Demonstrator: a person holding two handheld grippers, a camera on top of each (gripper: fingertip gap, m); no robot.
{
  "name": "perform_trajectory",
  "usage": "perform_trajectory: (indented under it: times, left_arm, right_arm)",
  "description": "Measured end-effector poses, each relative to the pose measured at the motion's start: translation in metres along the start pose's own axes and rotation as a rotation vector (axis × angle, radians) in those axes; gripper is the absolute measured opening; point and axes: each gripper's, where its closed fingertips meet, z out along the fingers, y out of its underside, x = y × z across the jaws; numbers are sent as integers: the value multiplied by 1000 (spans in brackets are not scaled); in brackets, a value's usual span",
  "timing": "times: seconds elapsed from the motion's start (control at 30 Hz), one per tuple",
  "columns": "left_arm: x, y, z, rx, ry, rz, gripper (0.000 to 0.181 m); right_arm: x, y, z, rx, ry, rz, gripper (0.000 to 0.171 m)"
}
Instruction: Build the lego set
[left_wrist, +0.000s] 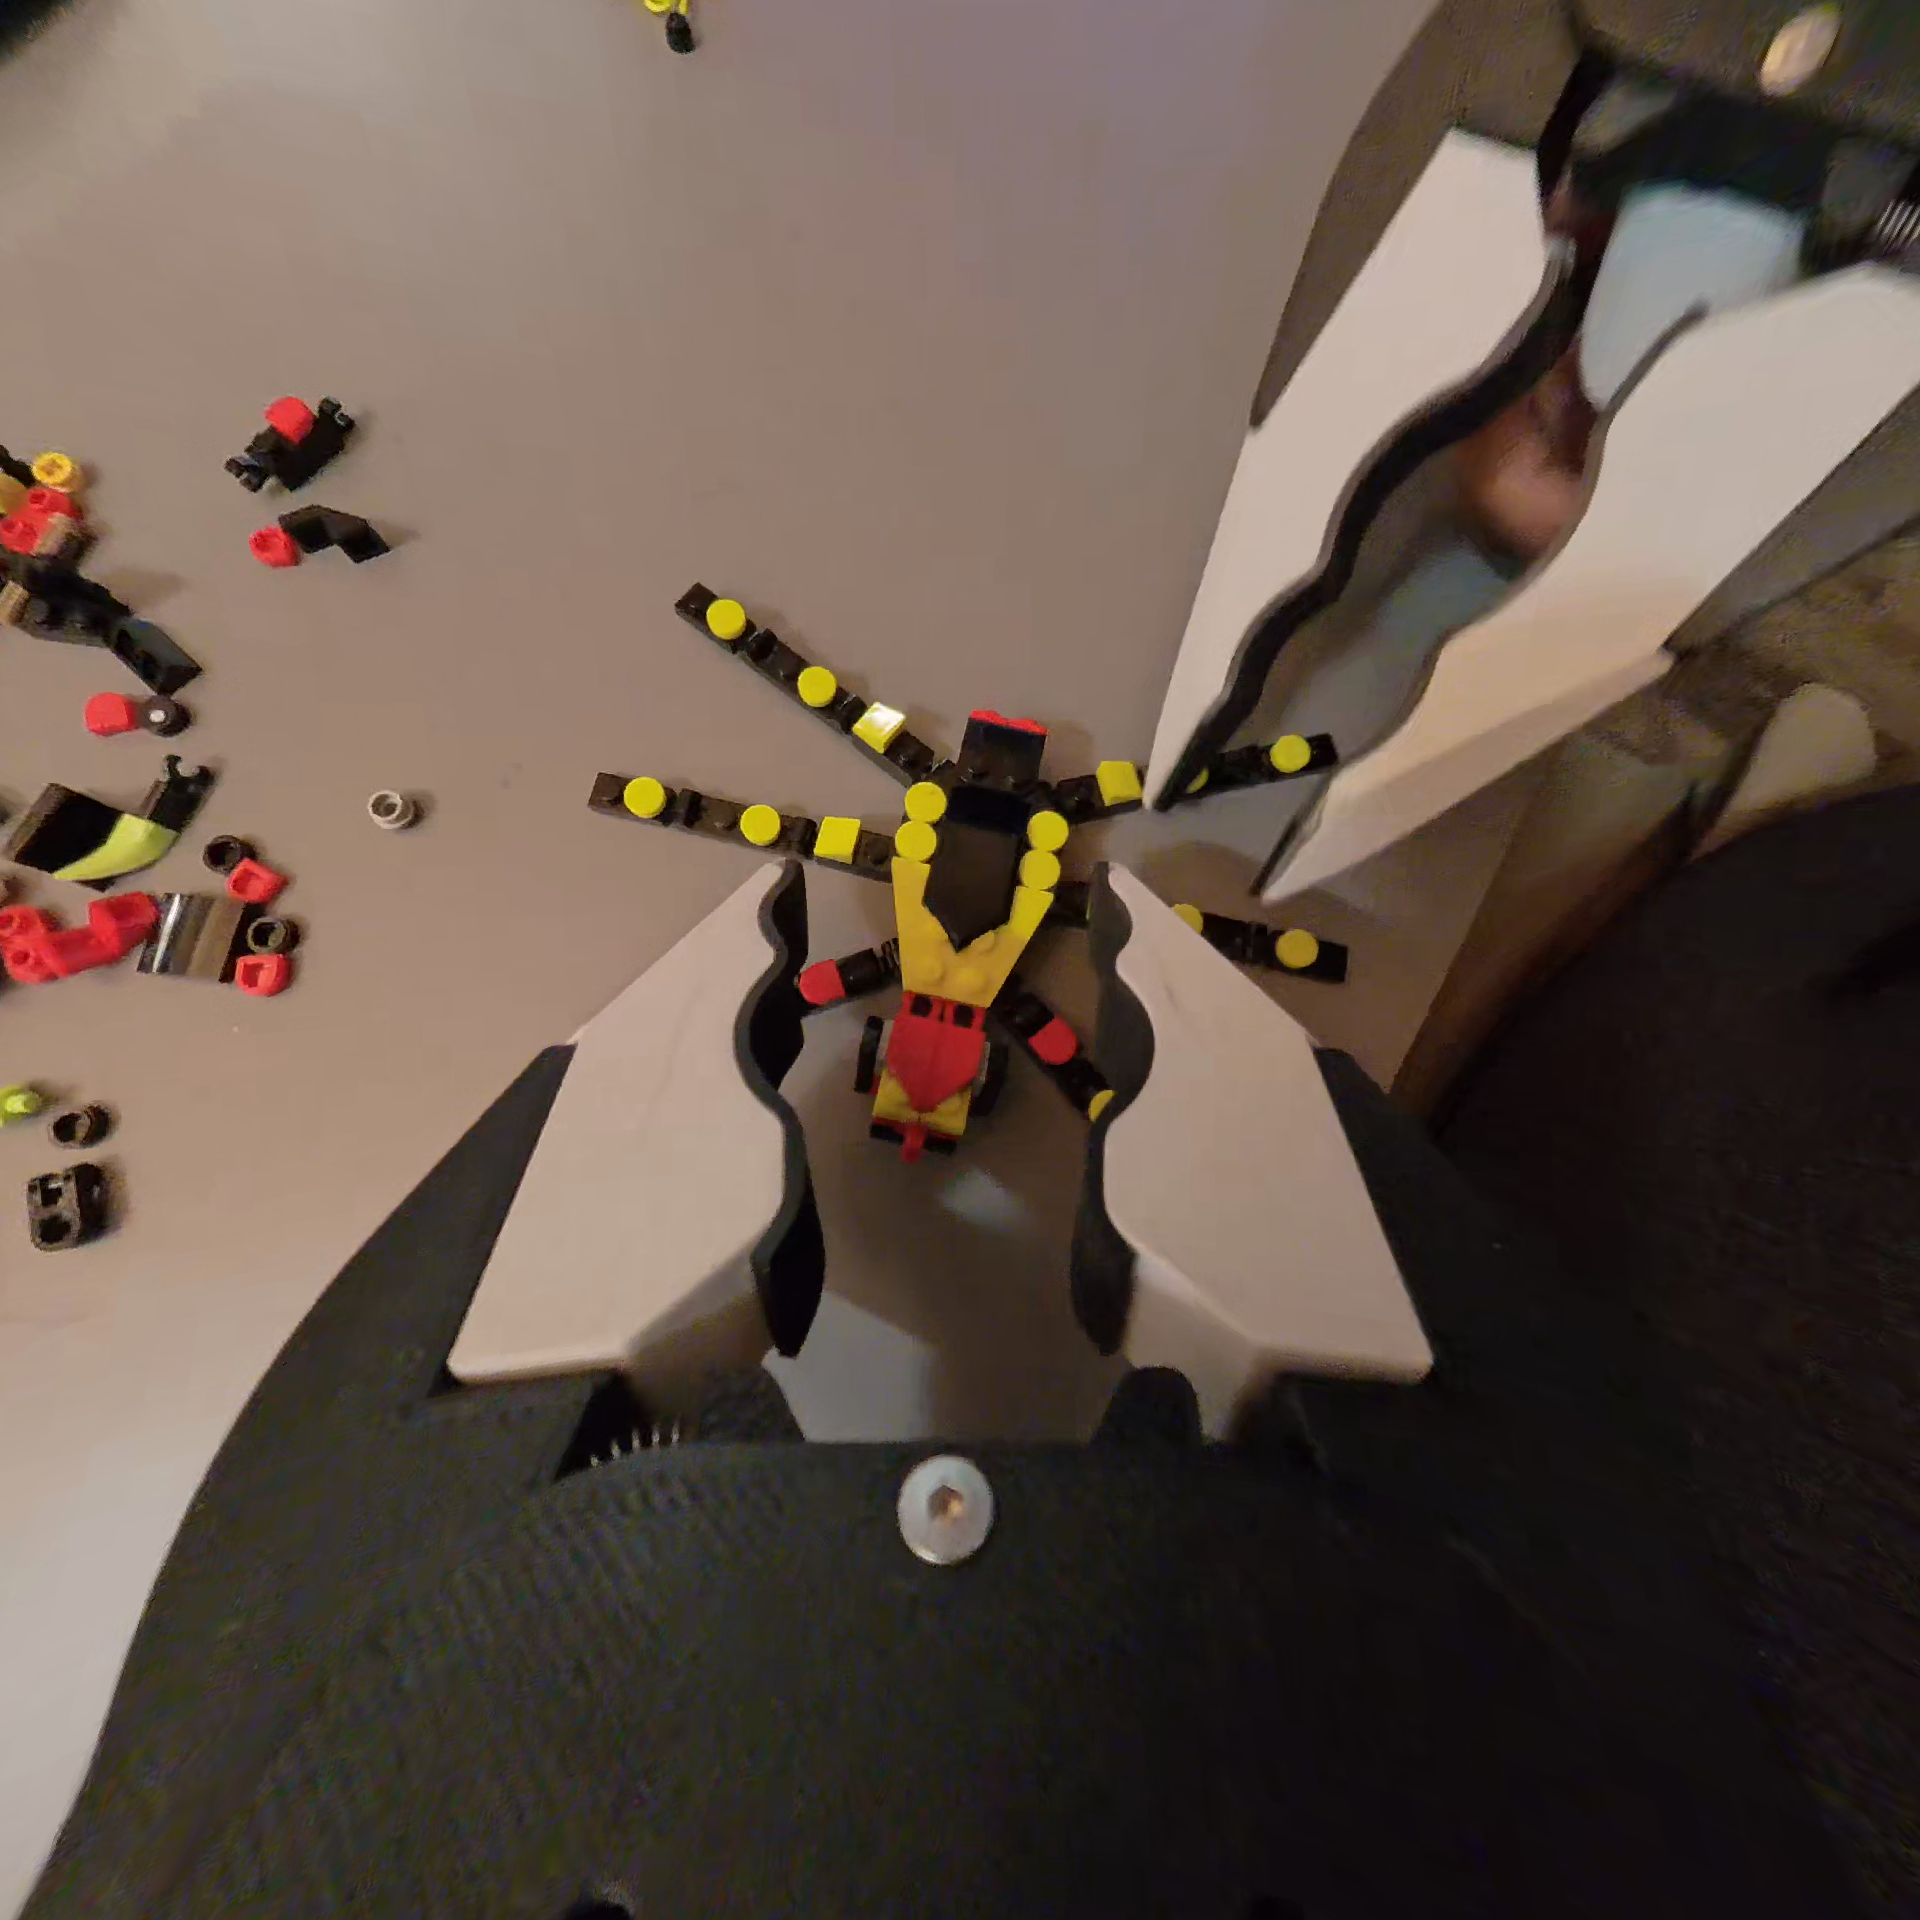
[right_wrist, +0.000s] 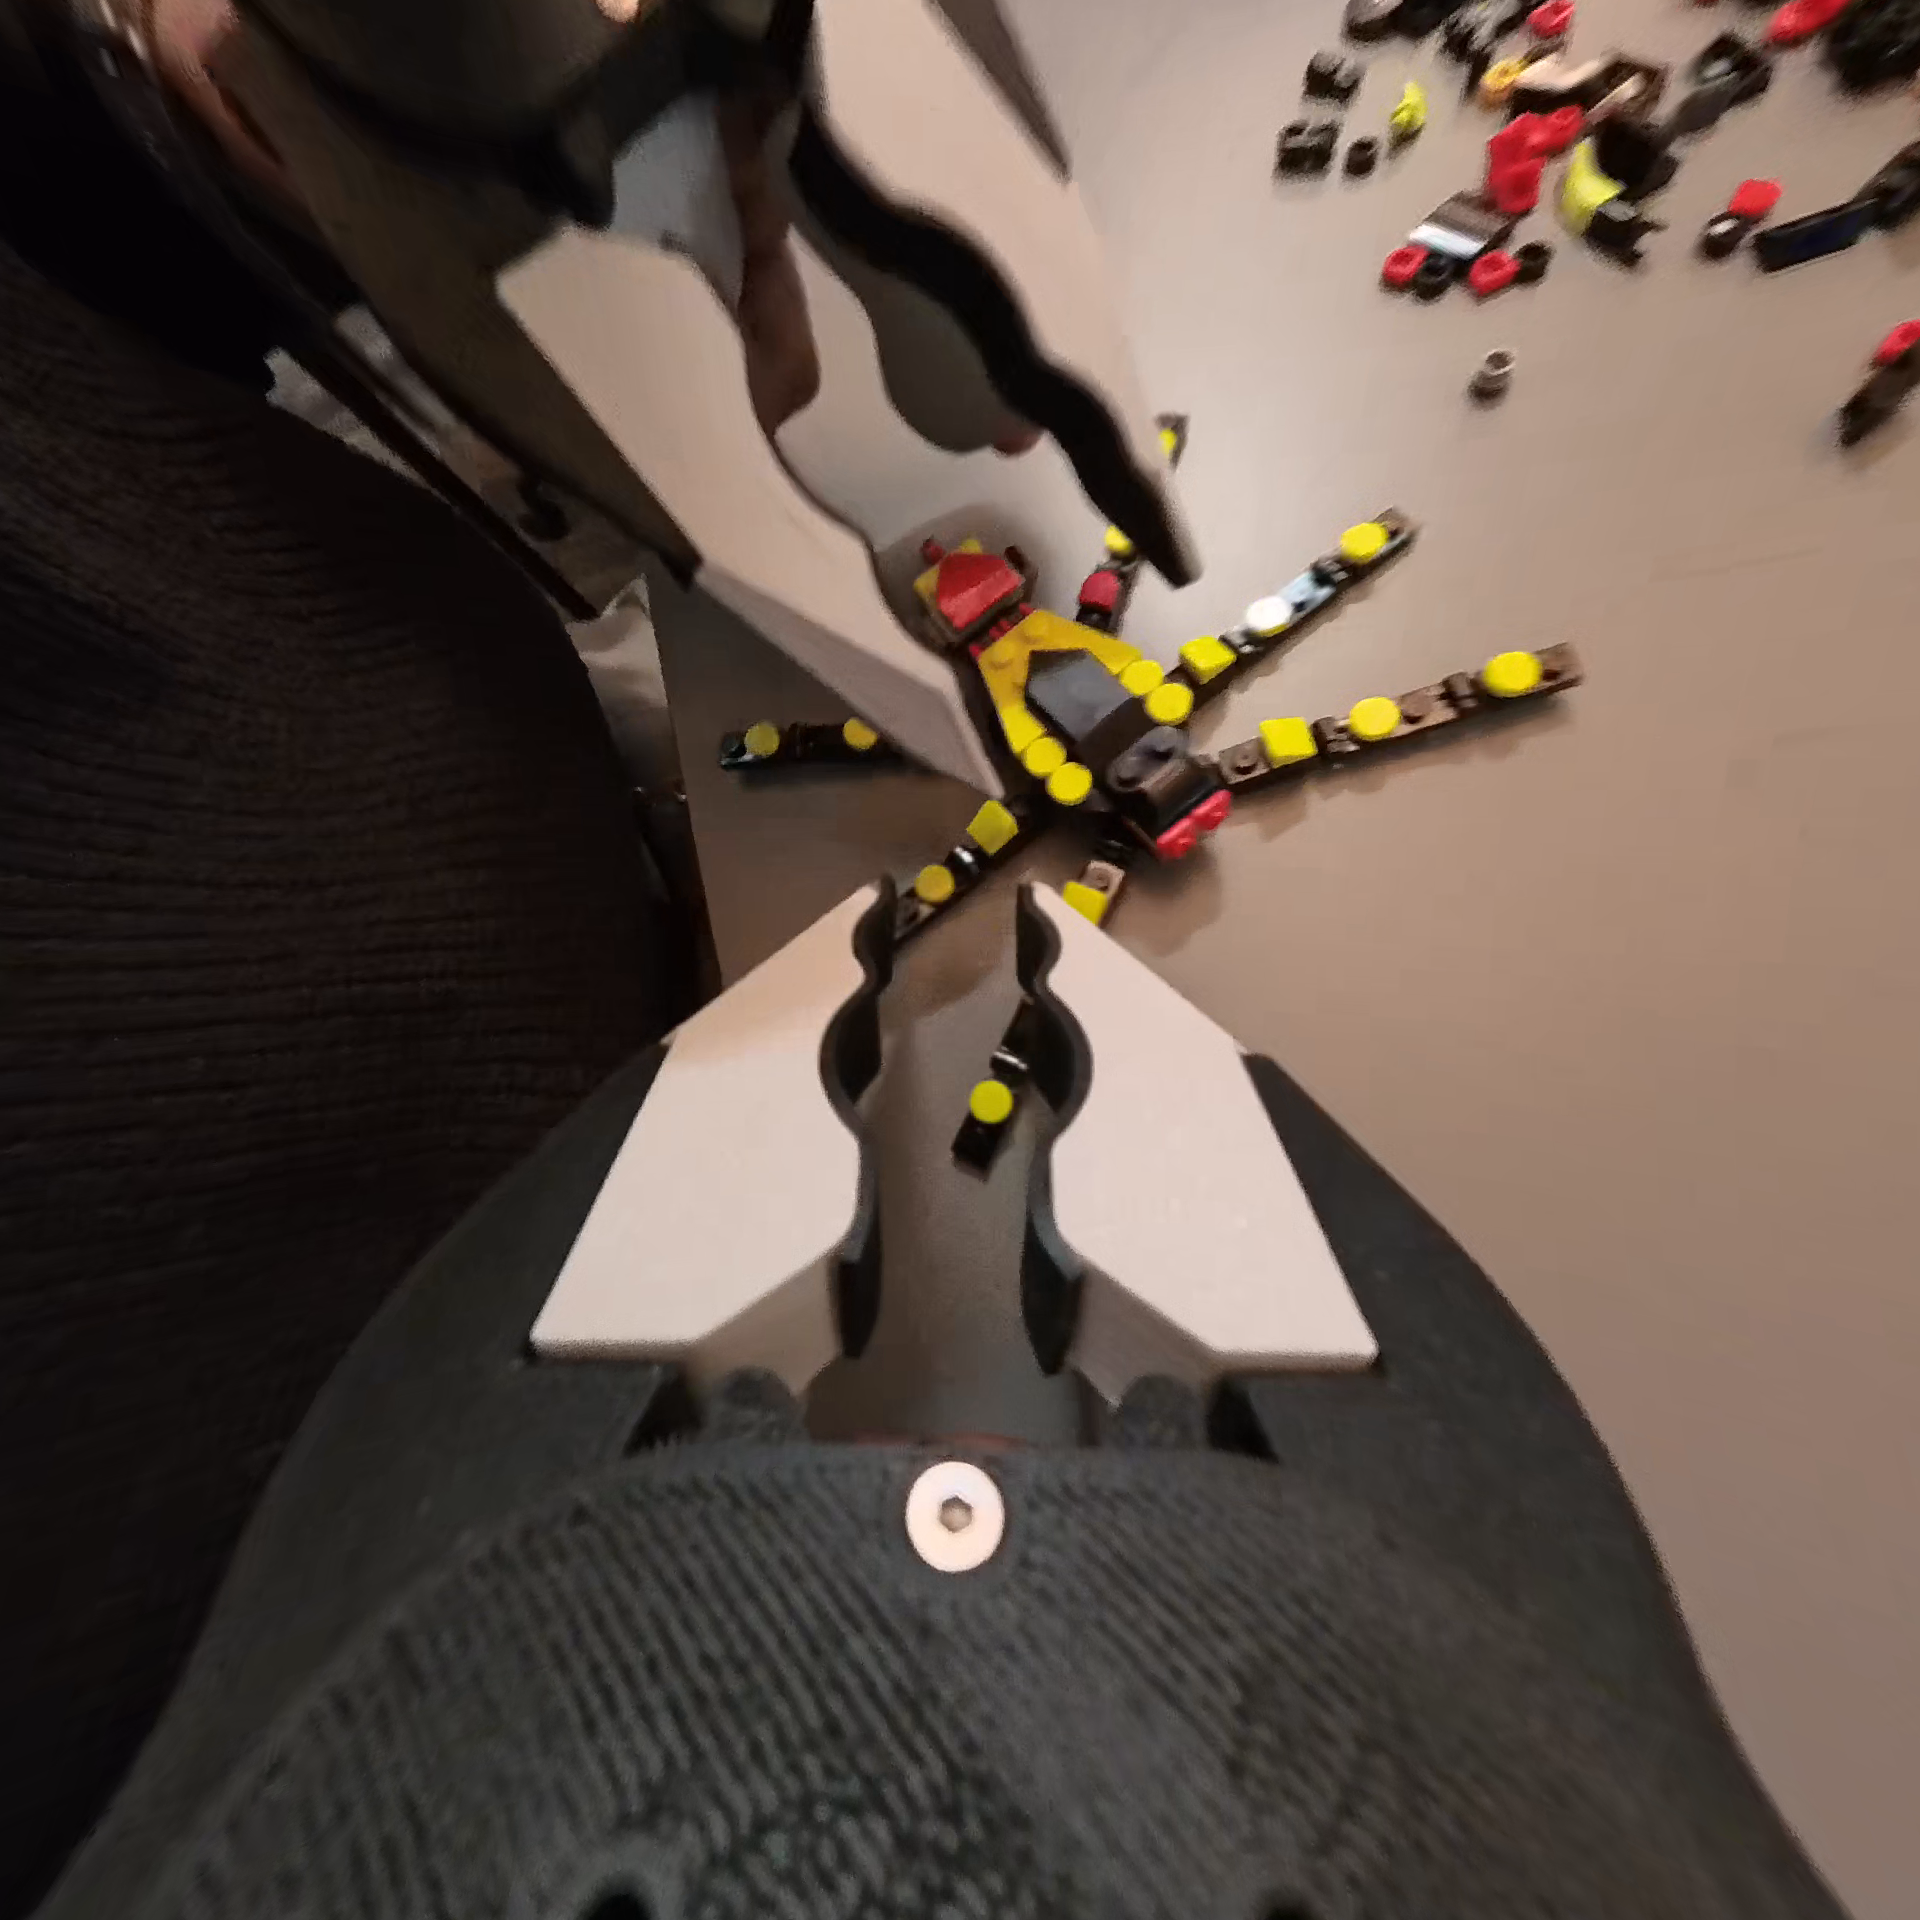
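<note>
Far left of the left wrist view, loose bricks (left_wrist: 125, 883) spill off the frame edge, some cut off. Mid-frame on the grey table (left_wrist: 831, 312) sits the lego spider (left_wrist: 966, 914); the left gripper (left_wrist: 940, 883) straddles its body, jaws wide, gripping nothing, hiding two legs. Upper right, the right gripper (left_wrist: 1210, 842) is blurry, tips parted around a leg (left_wrist: 1262, 758), contact hard to tell.

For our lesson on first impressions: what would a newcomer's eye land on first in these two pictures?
First, the black, yellow and red lego spider, legs splayed on the grey table mid-frame. Next, the two white claws closing in: the left claw open astride its body, the right claw open at a leg. Loose bricks lie scattered to one side.
</note>
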Motion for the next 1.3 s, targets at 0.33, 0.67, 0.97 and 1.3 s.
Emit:
perform_trajectory:
  times: [0.33,0.67,0.97,1.3]
  left_arm:
    - [1,-1,7,21,-7,26,41]
    - [5,1,11,17,6,36,38]
    - [4,2,10,15,-1,70,34]
    - [3,3,10,16,1,78,34]
  right_arm:
    - [33,-5,-2,16,203,65,13]
    - [30,3,12,-49,231,24,13]
    - [29,3,12,-50,220,5,9]
    - [29,4,12,-84,162,-104,9]
